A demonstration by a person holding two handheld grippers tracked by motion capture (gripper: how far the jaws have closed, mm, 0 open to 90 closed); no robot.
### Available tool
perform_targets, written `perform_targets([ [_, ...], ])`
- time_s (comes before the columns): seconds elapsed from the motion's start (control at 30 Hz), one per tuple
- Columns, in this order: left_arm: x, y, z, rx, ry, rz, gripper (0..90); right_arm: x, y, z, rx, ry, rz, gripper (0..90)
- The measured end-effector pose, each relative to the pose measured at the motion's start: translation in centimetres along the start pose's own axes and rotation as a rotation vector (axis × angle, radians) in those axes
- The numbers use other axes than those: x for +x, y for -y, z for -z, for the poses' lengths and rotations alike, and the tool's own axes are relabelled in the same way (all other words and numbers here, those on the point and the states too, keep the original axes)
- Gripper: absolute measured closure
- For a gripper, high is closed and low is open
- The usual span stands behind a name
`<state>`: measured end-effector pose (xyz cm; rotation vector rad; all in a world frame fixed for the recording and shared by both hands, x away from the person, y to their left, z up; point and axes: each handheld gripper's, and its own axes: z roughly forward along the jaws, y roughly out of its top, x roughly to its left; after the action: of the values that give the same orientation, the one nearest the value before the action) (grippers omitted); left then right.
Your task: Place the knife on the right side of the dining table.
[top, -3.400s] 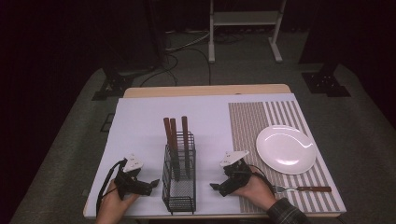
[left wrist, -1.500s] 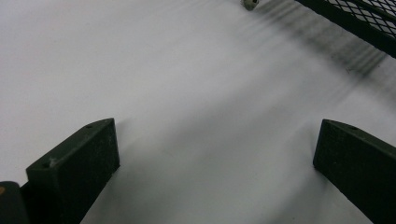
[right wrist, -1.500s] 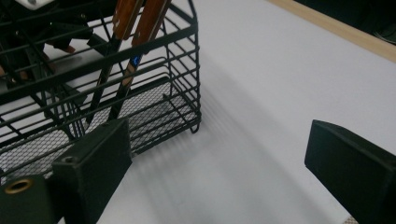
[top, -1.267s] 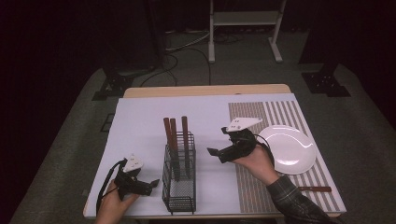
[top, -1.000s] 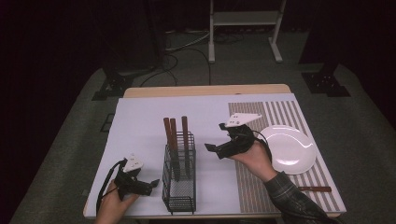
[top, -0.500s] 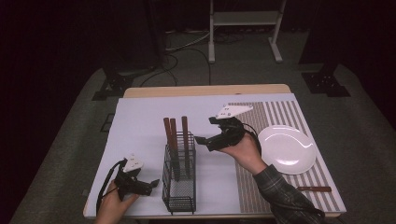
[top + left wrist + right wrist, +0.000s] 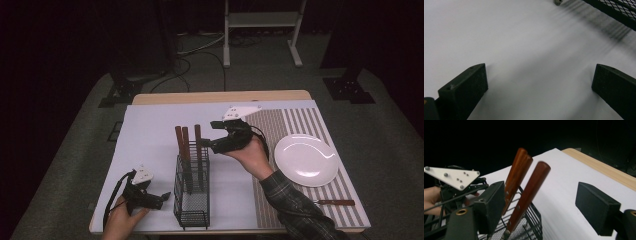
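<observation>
High view: the right gripper (image 7: 209, 145) is coming over to the nearest wooden-handled knife (image 7: 198, 150), its empty jaws closing to grab it.

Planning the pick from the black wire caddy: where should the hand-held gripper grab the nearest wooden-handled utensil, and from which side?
Grip the brown wooden handle near its rounded top, which stands clear above the black wire caddy. Come from the plate side, level, as the right hand-held gripper already faces: the handle leans there, apart from the other two.
</observation>
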<state>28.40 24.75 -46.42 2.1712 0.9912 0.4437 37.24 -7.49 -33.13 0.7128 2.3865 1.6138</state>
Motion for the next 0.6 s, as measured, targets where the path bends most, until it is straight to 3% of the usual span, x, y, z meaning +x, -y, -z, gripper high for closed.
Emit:
perform_targets([
  [0.33,0.0,0.0,0.0,0.0,0.0,0.0,0.0,0.0,-1.0,-1.8,-0.007,-0.03,0.011,42.4],
  [0.6,0.0,0.0,0.0,0.0,0.0,0.0,0.0,-0.2,-1.2,-2.4,-0.001,-0.044,0.009,52.6],
])
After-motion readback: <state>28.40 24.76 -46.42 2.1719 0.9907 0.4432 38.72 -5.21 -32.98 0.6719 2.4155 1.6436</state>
